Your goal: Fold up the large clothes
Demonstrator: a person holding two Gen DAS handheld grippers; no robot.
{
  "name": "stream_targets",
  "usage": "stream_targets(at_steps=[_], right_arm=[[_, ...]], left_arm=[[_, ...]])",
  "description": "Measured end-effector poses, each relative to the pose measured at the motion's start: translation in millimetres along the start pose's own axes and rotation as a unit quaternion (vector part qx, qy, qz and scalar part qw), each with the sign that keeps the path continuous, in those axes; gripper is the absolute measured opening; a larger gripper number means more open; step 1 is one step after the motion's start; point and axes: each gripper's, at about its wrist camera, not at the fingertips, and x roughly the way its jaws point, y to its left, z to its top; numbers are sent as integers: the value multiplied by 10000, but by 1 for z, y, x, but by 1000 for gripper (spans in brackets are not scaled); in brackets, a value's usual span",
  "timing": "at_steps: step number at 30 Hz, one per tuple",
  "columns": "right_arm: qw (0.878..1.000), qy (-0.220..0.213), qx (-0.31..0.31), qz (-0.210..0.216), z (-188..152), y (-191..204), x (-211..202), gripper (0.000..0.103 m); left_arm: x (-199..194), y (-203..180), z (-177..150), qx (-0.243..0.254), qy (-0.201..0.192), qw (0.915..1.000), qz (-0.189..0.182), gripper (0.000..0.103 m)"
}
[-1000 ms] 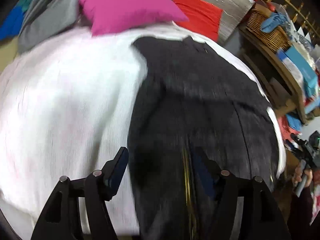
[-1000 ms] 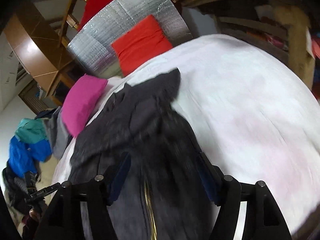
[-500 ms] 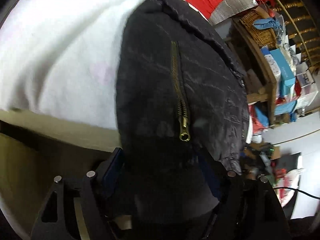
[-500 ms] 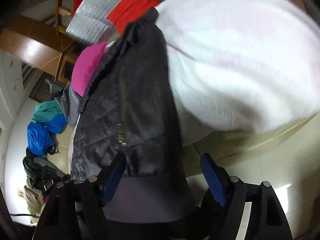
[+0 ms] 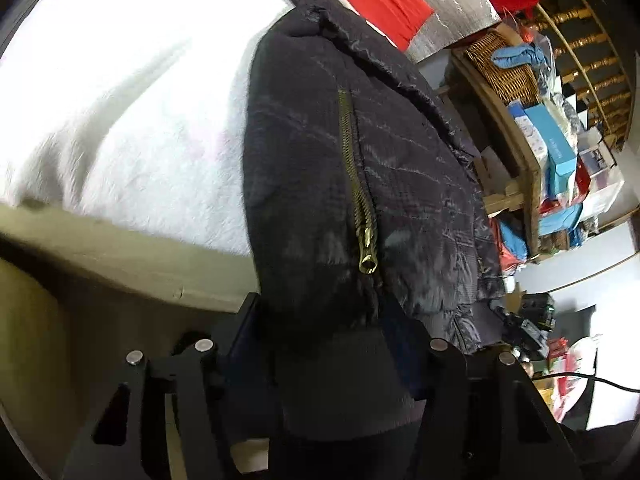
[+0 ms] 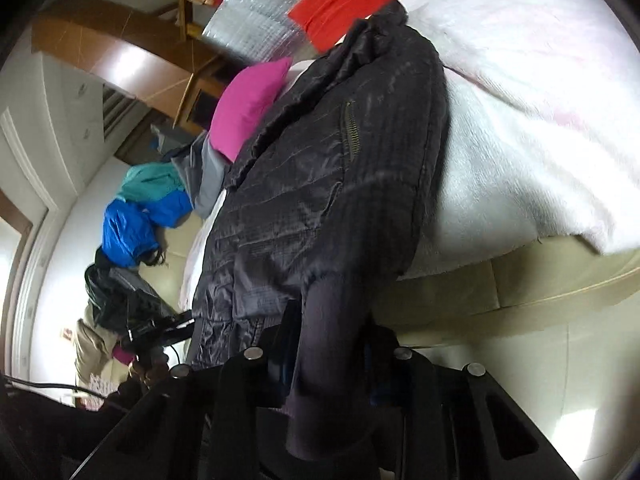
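Jacket (image 5: 400,184) — dark, quilted, faintly glossy shell with stitched channels, brass zip (image 5: 352,168) down the front and a duller ribbed hem band (image 5: 344,380). It lies lengthwise on the bed (image 5: 132,120), collar toward the far end where the pillows sit, hem hanging over the near edge. That overhang looks deliberate: it gives both tools a free edge to take for the first fold.

Left gripper (image 5: 332,344) — jaws have just been closing; they stand about half apart with the thick hem band bunched between them and the pads pressed on the cloth, close under the zip pull.

Right gripper (image 6: 332,336) — jaws have just been closing, narrower than the left; they pinch a fold of the ribbed band at the jacket's other hem corner, where the cloth drapes off the bed's edge.

Bed cover — white, fluffy, deep-piled, rounding down over a pale base.

Pillows — one magenta (image 6: 248,104), one red (image 6: 340,4), plump and soft, at the far end against a silver foil-like panel (image 6: 248,32).

Other clothes — a blue and teal bundle (image 6: 144,208) heaped beyond the bed's left edge, well apart from the jacket.

Judged stage: hem taken in both tools, fold itself not yet made.
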Motion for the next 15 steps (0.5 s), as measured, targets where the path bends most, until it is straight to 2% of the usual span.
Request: stream_targets(at_steps=[1, 3, 5, 9, 11, 13, 15], right_arm=[[9998, 81, 120, -102, 0, -4, 5, 55], [9982, 159, 472, -343, 0, -16, 16, 80], [9977, 164, 576, -321, -1, -24, 26, 80], [9963, 366, 736, -258, -1, -35, 47, 80], [9974, 374, 564, -228, -1, -28, 50, 73], [9986, 315, 418, -52, -1, -17, 46, 41], [9998, 168, 55, -34, 0, -1, 34, 29]], left_arm=[[2, 3, -1, -65, 43, 10000, -9, 65], [7, 11, -3, -274, 161, 9995, -28, 75], [13, 14, -6, -407, 235, 9987, -191, 75], [29, 8, -4, -277, 403, 9983, -308, 82], [40, 7, -3, -324, 491, 9976, -356, 82], [39, 4, -2, -302, 378, 9977, -467, 81], [33, -5, -1, -34, 227, 9986, -467, 63]])
